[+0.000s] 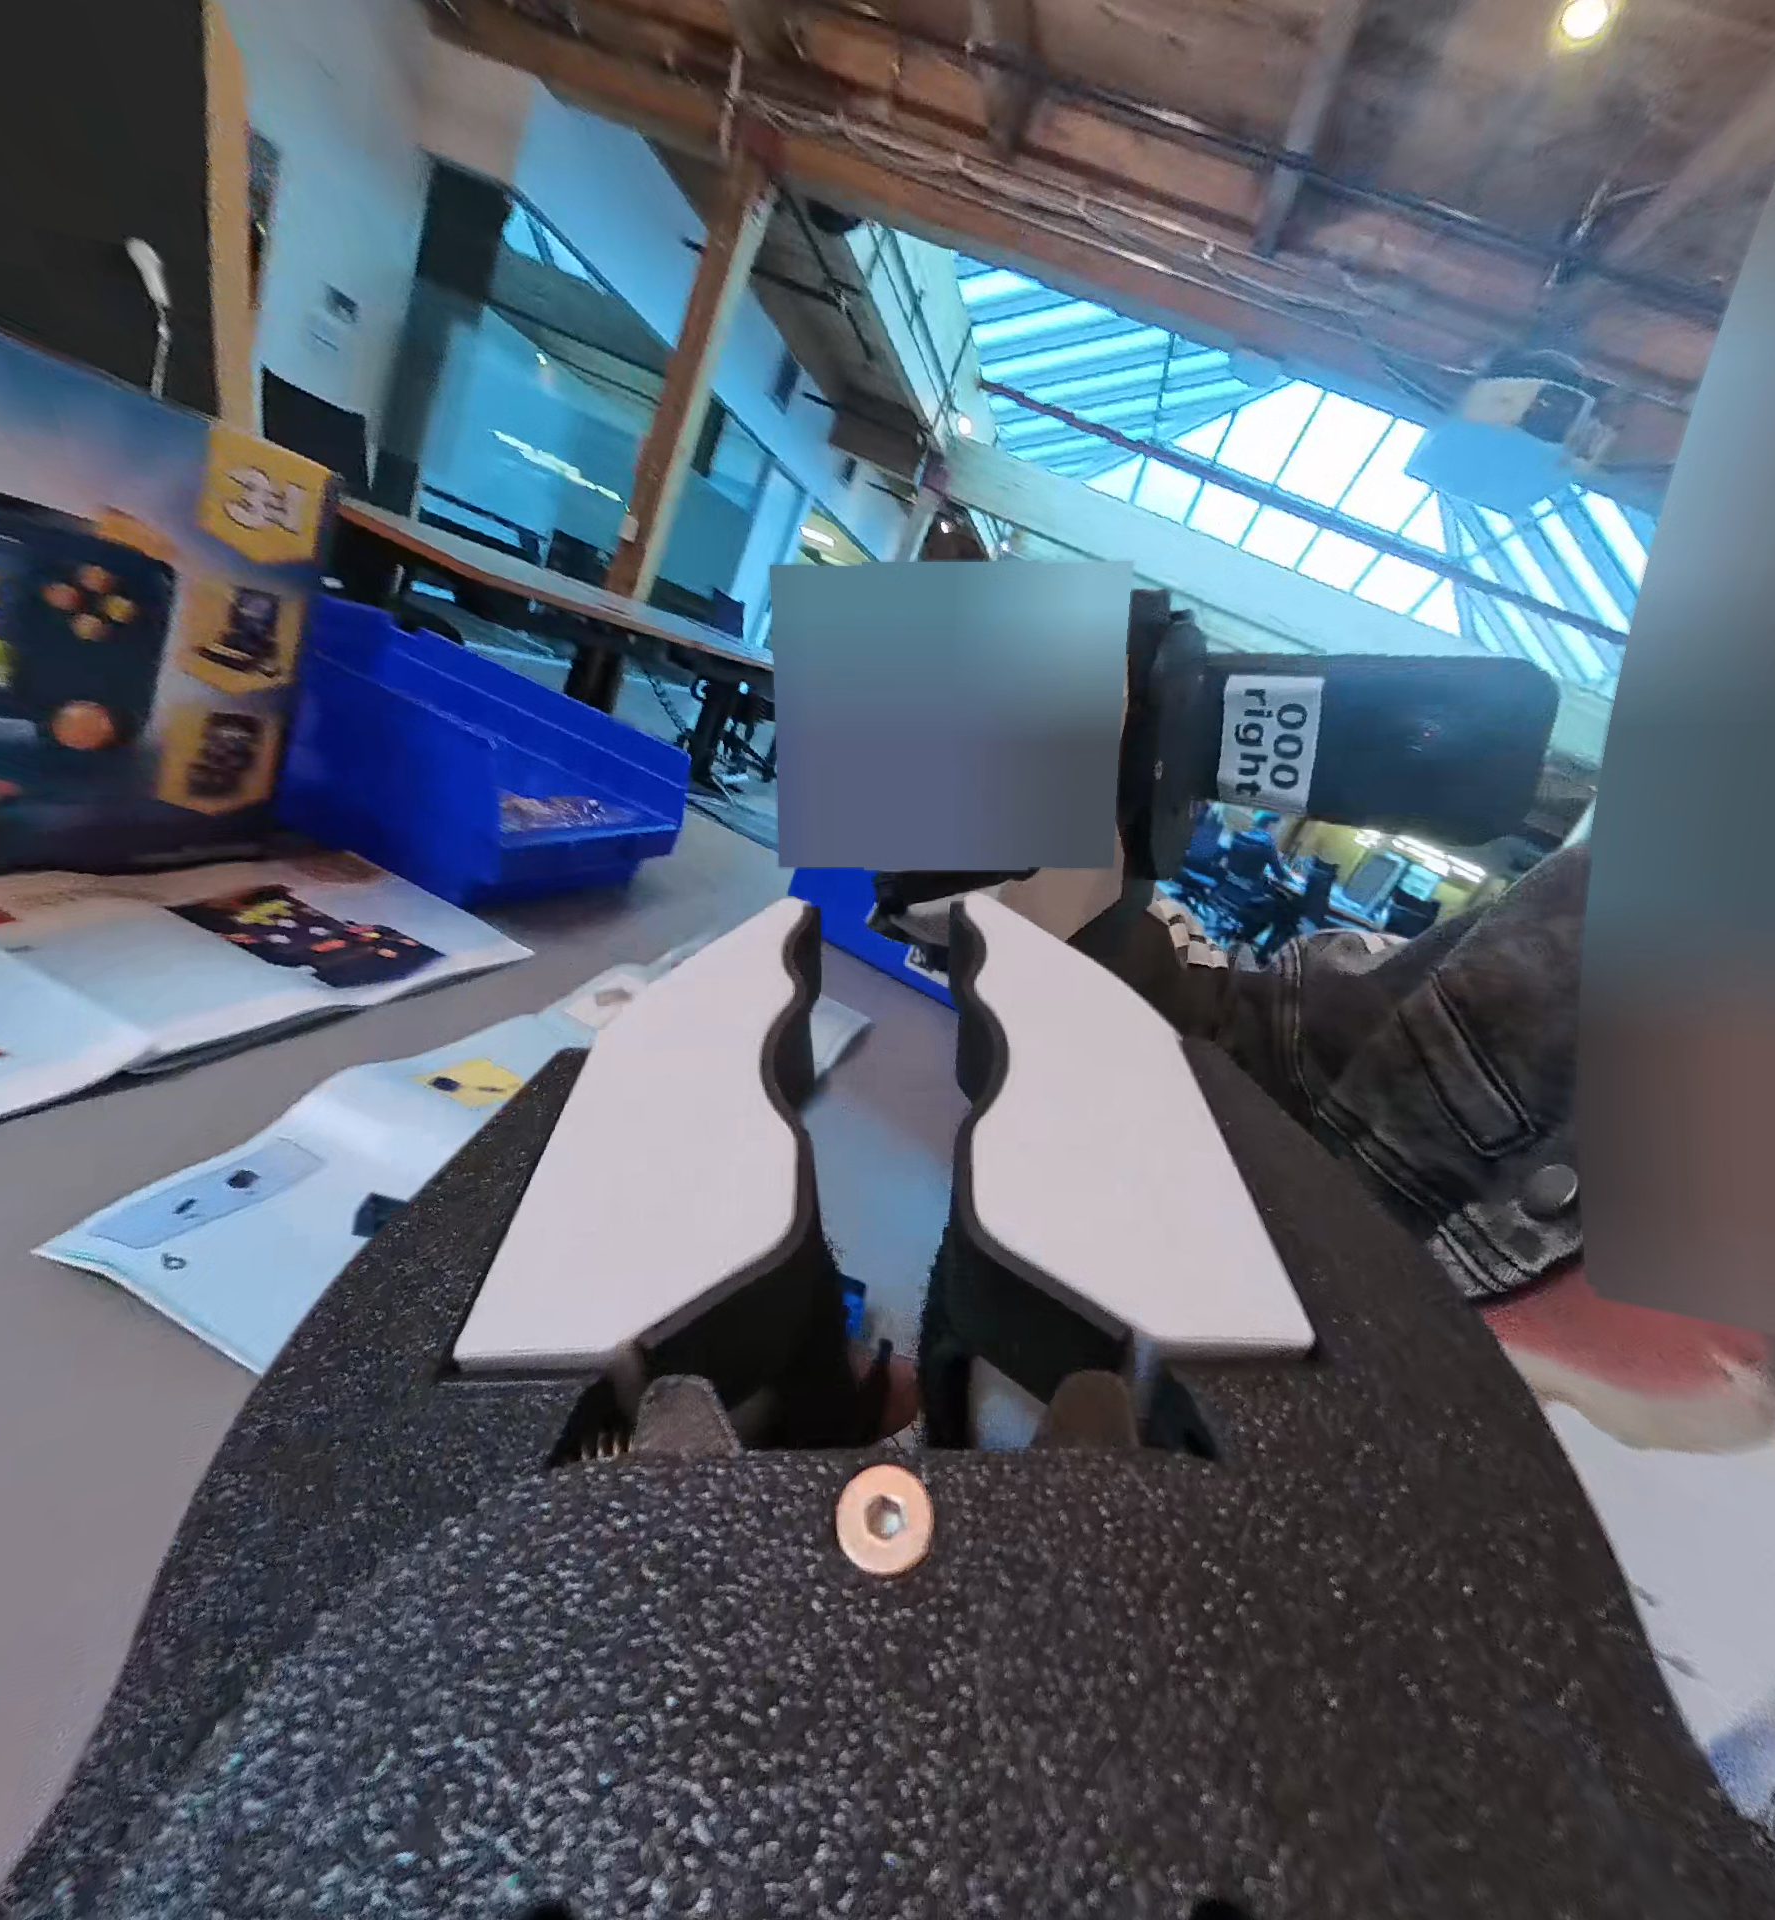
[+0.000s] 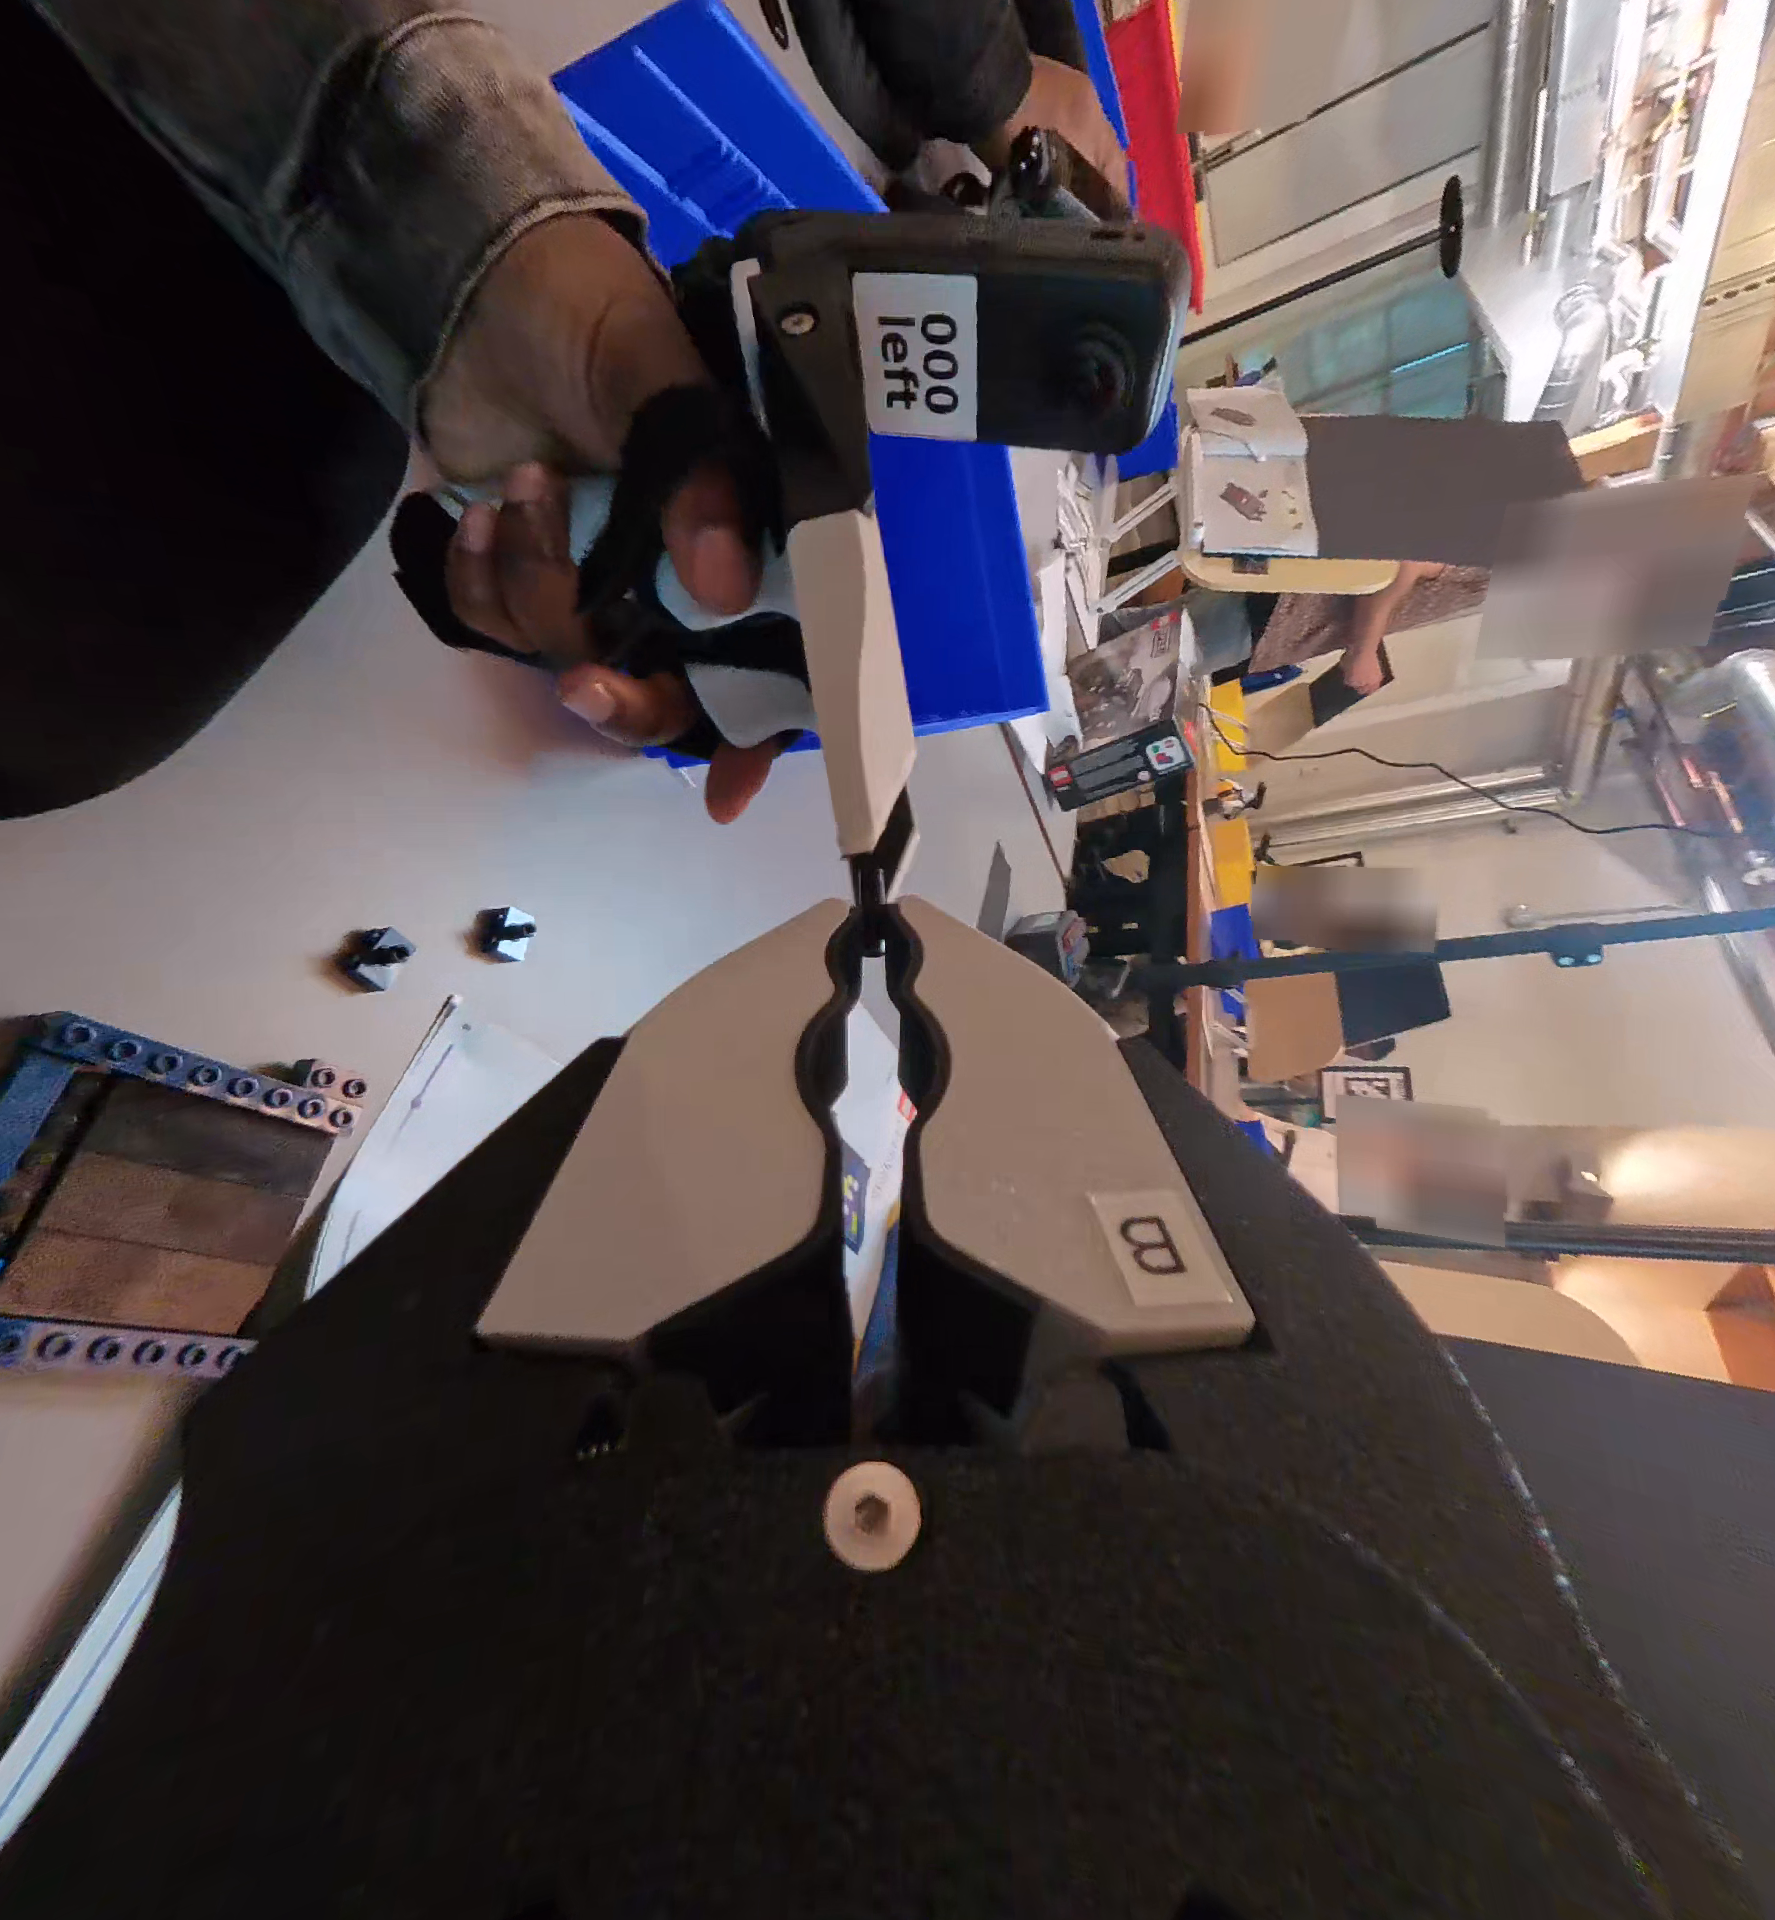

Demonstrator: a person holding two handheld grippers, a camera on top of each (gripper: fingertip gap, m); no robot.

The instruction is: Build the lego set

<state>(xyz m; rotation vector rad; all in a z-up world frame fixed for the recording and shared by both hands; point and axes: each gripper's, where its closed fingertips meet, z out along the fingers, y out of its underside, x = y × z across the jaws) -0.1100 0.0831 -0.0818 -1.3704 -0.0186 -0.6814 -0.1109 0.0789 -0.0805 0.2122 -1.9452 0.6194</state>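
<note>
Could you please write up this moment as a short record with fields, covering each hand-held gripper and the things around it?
Setting: grey table in a workshop.
Right hand-held gripper: closed on a small black piece at its fingertips.
Left hand-held gripper: fingers apart with nothing between them; its tips sit right at the black piece, contact unclear.
Loose parts: two small dark bricks on the table.
Build: blue and brown brick frame.
Nearby: blue bin, open instruction booklets, printed box.

The blue bin's (image 1: 467, 748) contents were too blurred to make out. The brick frame (image 2: 114, 1184) ran off the picture's left edge. The small black piece (image 2: 870, 914) between both grippers' tips was too tiny to identify.
</note>
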